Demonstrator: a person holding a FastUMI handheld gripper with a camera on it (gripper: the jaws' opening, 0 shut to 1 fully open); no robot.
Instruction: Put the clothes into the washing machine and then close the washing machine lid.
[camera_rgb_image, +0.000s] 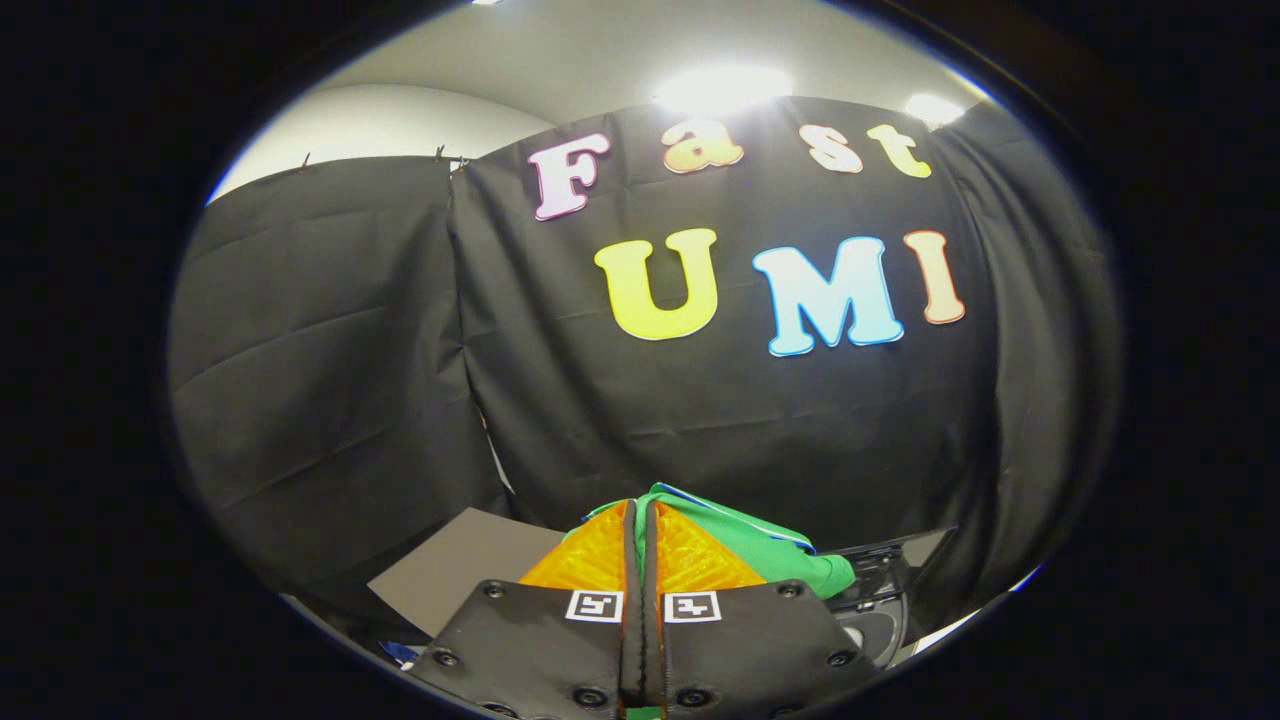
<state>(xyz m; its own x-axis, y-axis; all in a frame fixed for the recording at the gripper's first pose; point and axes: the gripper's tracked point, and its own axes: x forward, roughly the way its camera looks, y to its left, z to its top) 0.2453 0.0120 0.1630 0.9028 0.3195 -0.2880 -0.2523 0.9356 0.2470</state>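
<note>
Nearest, the gripper (641, 520) has its two fingers pressed almost together, pinching a fold of the green garment (760, 545), which bunches at the fingertips and drapes off to the right just beyond them. Lower right, past the cloth, sits the washing machine (880, 600), its dark lid (905, 550) apparently raised. A grey board (460, 570) lies to the left. The step in hand looks like carrying the garment: next it must come over the machine's opening, the fingers part, then the lid closes.
</note>
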